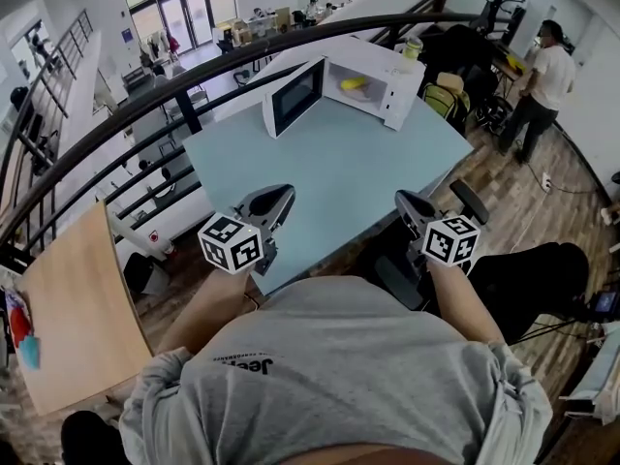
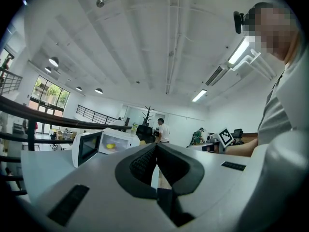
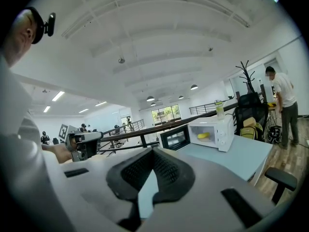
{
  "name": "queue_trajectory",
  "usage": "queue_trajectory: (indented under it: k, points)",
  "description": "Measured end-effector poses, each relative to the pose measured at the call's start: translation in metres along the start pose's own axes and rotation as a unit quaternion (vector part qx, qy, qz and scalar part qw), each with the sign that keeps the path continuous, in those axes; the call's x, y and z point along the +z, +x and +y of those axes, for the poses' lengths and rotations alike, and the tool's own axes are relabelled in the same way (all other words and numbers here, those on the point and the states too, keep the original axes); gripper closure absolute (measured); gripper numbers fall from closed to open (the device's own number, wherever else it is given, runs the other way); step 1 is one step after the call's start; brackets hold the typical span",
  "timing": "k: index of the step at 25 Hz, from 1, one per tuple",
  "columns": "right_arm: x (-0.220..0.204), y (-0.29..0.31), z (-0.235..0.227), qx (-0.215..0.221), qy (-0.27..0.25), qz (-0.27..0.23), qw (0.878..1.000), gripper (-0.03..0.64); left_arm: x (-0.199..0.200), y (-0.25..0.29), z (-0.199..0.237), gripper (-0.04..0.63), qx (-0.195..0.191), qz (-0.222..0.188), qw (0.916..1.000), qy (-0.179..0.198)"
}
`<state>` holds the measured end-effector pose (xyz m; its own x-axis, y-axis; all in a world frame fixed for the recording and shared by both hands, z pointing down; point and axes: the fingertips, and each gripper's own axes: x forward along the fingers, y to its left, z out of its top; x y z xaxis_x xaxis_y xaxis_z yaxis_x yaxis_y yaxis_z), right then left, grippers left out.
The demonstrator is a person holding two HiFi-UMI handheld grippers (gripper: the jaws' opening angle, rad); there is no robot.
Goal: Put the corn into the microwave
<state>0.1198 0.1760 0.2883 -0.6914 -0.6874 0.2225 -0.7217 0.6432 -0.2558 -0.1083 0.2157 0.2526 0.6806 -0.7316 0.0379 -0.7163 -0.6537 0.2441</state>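
The corn [image 1: 354, 83] is a small, pale-yellow, rounded lump lying on the floor of the cavity of the white microwave [image 1: 399, 93]. The microwave's dark-windowed door [image 1: 294, 95] is swung wide open toward 9 o'clock. The oven stands at the 12 o'clock edge of the light-blue surface [image 1: 339, 172], and the corn lies well apart from both claws. It is too small in every view to show kernels or husk, or whether it rests on a dish. A pale bottle [image 1: 414, 46] stands on the microwave's top, and its label is unreadable. In the head view the left claw [image 1: 281, 198] sits at 7 o'clock and the right claw [image 1: 405, 201] at 5 o'clock. Both are over the near edge of the surface, close to the person's grey shirt, which cuts off part of the arms. From that view the tips cannot be read. The left gripper view shows its ribbed pads pressed together with nothing between them. The right gripper view shows the same: tips meeting, with only the blue surface visible through the slot below them. The right gripper view alone shows the corn's side profile inside the lit cavity, while the head view alone shows the whole surface. A person in a white shirt [image 1: 542, 80] stands beyond it at 2 o'clock.
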Motion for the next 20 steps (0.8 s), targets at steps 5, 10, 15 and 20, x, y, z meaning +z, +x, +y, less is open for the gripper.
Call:
queue_trajectory:
  k: [5,10,15,20]
  points:
    - [0.000,0.004,-0.002,0.000,-0.004,0.003,1.000,0.601,-0.001,0.003,0.004,0.577,-0.001,0.002,1.0000,-0.003]
    - [0.000,0.006,-0.002,-0.001,-0.007,0.005,1.000,0.601,-0.001,0.005,0.008,0.577,-0.004,0.002,1.0000,-0.002]
    - [0.003,0.009,-0.002,-0.003,-0.011,0.004,1.000,0.600,0.001,0.008,0.010,0.577,-0.009,0.004,1.0000,0.000]
    - [-0.001,0.009,-0.002,-0.005,-0.009,0.008,1.000,0.601,-0.001,0.009,0.011,0.577,-0.011,0.007,0.9999,-0.002]
